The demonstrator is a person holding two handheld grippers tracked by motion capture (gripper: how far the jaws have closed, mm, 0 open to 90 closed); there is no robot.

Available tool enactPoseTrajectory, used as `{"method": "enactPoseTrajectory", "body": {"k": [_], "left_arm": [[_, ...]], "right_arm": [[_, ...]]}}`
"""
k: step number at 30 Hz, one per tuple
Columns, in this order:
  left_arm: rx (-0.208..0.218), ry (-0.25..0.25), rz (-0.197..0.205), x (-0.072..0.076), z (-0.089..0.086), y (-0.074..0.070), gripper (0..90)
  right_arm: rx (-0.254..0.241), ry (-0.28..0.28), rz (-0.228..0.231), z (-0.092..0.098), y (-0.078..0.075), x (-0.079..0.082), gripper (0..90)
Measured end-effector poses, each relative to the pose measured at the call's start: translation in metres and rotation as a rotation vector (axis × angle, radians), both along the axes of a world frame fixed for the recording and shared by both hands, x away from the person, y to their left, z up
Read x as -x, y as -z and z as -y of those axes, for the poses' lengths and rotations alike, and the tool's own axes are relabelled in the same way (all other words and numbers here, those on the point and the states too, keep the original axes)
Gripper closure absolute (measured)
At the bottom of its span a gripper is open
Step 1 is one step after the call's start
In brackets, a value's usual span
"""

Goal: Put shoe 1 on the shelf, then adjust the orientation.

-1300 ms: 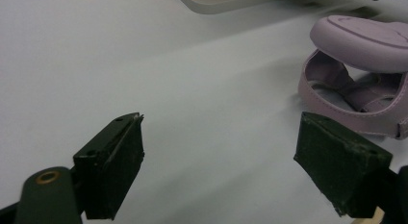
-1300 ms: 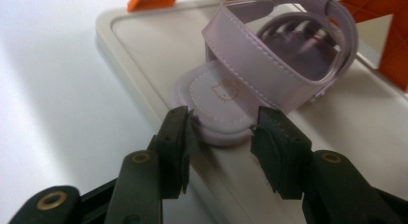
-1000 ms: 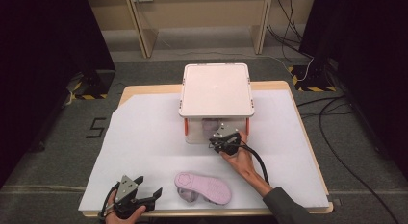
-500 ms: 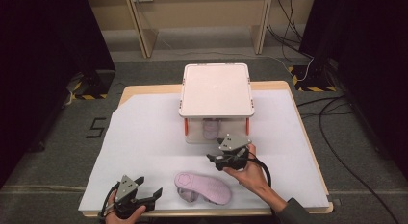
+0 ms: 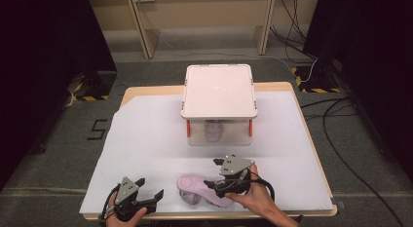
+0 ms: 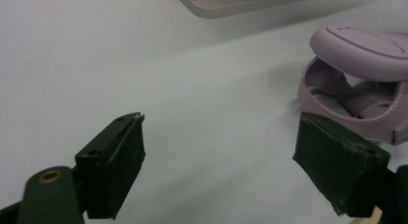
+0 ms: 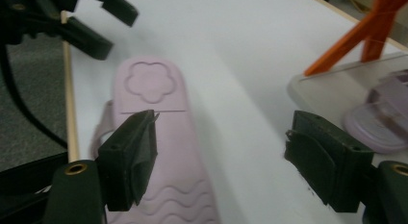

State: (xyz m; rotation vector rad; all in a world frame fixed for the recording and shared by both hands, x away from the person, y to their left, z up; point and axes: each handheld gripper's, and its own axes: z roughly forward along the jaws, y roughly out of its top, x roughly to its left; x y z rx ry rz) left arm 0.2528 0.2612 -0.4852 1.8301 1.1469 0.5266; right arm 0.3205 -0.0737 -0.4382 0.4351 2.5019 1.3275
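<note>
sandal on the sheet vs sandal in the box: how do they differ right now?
The loose sandal lies sole up on the white sheet, out in the open near the table's front edge; the boxed sandal sits inside the clear box, under its white lid. The loose sandal lies by the open right gripper; the boxed sandal lies apart from both grippers. Both are pale purple and look like a pair.
</note>
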Motion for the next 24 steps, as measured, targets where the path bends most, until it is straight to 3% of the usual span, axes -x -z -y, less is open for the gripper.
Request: {"method": "enactPoseTrajectory", "body": {"k": [6,8,18,21,24], "left_arm": [[-0.004,-0.002,-0.004,0.0,0.0,0.0,17.1],[-0.004,-0.002,-0.007,0.0,-0.001,0.0,17.1],[0.003,-0.005,0.0,0.001,-0.002,0.0,17.0],[0.006,-0.015,-0.002,0.002,-0.005,0.001,16.9],[0.006,-0.017,0.001,0.003,-0.006,0.001,16.8]], "right_arm": [[0.035,-0.034,0.005,-0.01,0.005,0.012,23.5],[0.058,-0.052,0.029,-0.014,0.008,0.015,22.6],[0.087,-0.078,0.029,-0.022,0.013,0.024,20.2],[0.129,-0.081,0.059,-0.027,0.016,0.026,20.1],[0.135,-0.083,0.062,-0.029,0.018,0.027,21.0]]}}
